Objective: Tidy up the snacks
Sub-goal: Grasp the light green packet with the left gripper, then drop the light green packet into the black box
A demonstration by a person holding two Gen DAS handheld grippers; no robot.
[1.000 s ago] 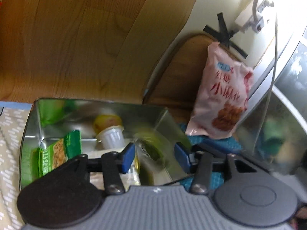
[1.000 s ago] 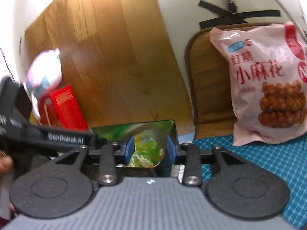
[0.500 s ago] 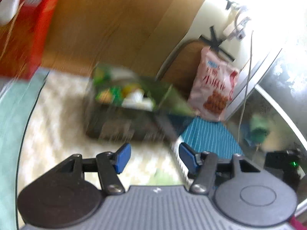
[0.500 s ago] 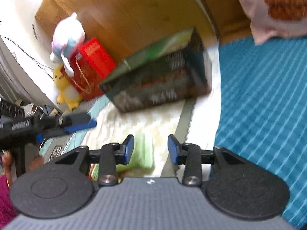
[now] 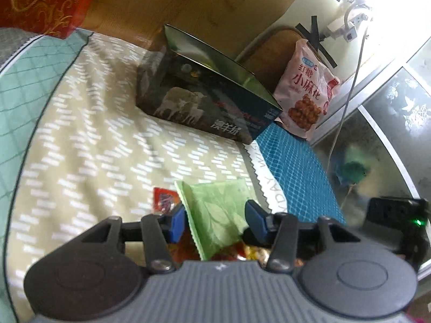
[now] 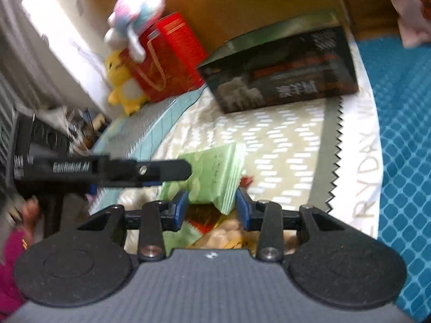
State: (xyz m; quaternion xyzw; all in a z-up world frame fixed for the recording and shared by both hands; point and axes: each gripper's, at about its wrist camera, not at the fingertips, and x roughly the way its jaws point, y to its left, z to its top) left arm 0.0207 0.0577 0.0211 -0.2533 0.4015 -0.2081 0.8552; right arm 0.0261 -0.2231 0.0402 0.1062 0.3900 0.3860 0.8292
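Both grippers have backed off the dark rectangular box [image 5: 204,99]; closing left jaws and part-open right jaws frame a crinkly green packet [image 5: 218,212].

We see daylight flooding in and burning out the top right corner of the left wrist view and the top left of the right wrist view. Fisheye bending curves every edge. The right wrist view is smeared with motion blur, worst on the plush toys [image 6: 136,13]; the left view is sharper, softening toward its rim.
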